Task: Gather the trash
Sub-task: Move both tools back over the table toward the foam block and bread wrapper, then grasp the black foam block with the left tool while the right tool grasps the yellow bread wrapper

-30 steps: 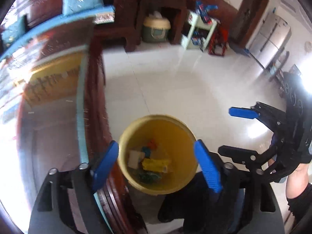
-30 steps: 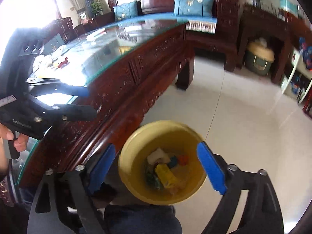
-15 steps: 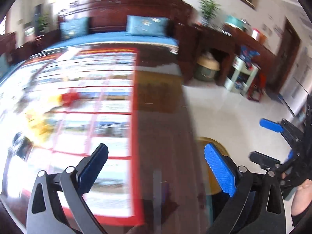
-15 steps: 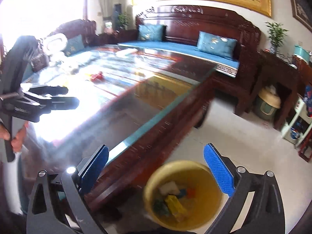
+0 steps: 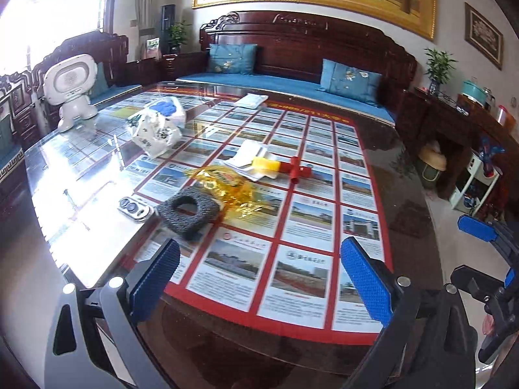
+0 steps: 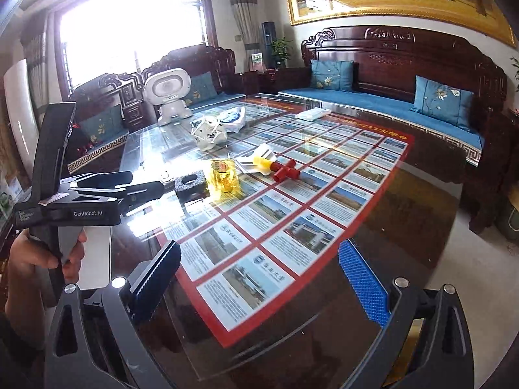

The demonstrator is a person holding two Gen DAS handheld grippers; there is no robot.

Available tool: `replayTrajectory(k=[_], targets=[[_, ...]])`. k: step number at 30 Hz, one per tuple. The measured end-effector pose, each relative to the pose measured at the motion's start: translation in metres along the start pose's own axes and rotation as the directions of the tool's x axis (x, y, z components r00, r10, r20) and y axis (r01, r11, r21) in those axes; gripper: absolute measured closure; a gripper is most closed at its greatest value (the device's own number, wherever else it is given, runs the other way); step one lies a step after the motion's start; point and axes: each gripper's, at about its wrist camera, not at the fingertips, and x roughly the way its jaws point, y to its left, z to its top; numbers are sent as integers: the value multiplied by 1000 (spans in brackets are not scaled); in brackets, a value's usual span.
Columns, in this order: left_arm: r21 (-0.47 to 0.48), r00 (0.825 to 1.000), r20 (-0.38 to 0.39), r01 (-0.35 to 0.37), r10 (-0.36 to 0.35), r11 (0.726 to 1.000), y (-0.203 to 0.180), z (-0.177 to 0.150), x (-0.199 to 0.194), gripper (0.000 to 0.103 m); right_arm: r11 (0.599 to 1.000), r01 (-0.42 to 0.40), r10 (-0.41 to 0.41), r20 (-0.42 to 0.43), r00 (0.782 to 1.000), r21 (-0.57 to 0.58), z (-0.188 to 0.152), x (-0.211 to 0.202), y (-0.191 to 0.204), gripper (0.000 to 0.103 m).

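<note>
Both grippers are hovering over the near end of the glass-topped table (image 5: pixel 405 168), pointing forward across it, neither one touching anything. The left gripper (image 5: pixel 259 278) is sitting with its blue pads (image 5: pixel 366 285) spread wide apart and nothing between them. The right gripper (image 6: pixel 259 278) is likewise holding its fingers wide, empty. In the right wrist view the left gripper (image 6: pixel 129 184) is showing from the side at the left edge, held level above the table edge, with the person's hand (image 6: pixel 42 259) wrapping the handle below it. In the left wrist view the right gripper (image 5: pixel 486 259) is peeking in at the right edge, past the table's side.

Trash is lying mid-table, well ahead of both grippers. A dark foam ring (image 5: pixel 189 209) is lying flat, nearest the left gripper. A crumpled yellow wrapper (image 5: pixel 227 184) is touching its far side. Just beyond, white paper (image 5: pixel 249 159) is lying under a yellow piece (image 5: pixel 266 163) that is joining a red cross-shaped pipe fitting (image 5: pixel 296 170). A small silver case (image 5: pixel 134 207) is sitting just left of the foam ring. Farther back a white plastic bag (image 5: pixel 157 133) is slumping, with a white toy robot (image 5: pixel 73 87) standing upright at the far left corner. A sofa (image 5: pixel 292 84) with blue cushions is running behind the table.
</note>
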Motion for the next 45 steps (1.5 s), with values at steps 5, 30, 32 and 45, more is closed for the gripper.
replayTrajectory(k=[5, 30, 32, 45], targets=[[-101, 999, -26, -32, 30, 994, 51, -3, 17, 4, 998, -27, 27, 2, 1000, -51, 17, 32, 21, 9], [-349, 982, -129, 87, -140, 933, 120, 7, 112, 4, 983, -170, 154, -202, 967, -68, 86, 214, 35, 39], [-360, 981, -125, 97, -151, 928, 122, 8, 114, 4, 982, -178, 159, -223, 962, -66, 88, 224, 37, 39], [-418, 977, -147, 82, -157, 905, 130, 12, 126, 4, 973, -216, 178, -332, 926, -82, 87, 258, 44, 59]])
